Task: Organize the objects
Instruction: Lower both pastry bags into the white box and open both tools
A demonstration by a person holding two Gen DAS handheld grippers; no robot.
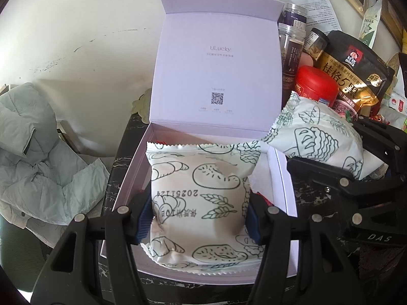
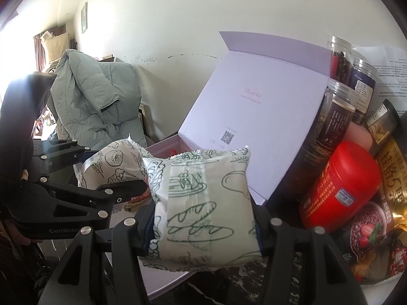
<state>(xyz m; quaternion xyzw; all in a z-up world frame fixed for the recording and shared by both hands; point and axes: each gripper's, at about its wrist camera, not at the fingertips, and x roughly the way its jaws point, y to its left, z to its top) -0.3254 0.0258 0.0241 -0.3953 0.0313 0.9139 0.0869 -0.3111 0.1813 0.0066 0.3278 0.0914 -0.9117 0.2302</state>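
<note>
White printed snack packet [image 1: 195, 198] pinched in left gripper [image 1: 197, 216] above open lilac cardboard box [image 1: 285, 178], second matching packet [image 2: 203, 203] pinched in right gripper [image 2: 203, 228] near box's right edge

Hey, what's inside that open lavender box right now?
Inside the lavender box, only a red scrap at the back left wall and a pale strip of floor show. The bread packet in the left gripper covers the rest, so other contents cannot be told.

box floor [image 1: 142, 167]: mostly hidden by the held packet [image 1: 195, 198]
lid small print [image 1: 216, 110]: too small to read
oats bag [image 2: 396, 178]: cut by edge
</note>
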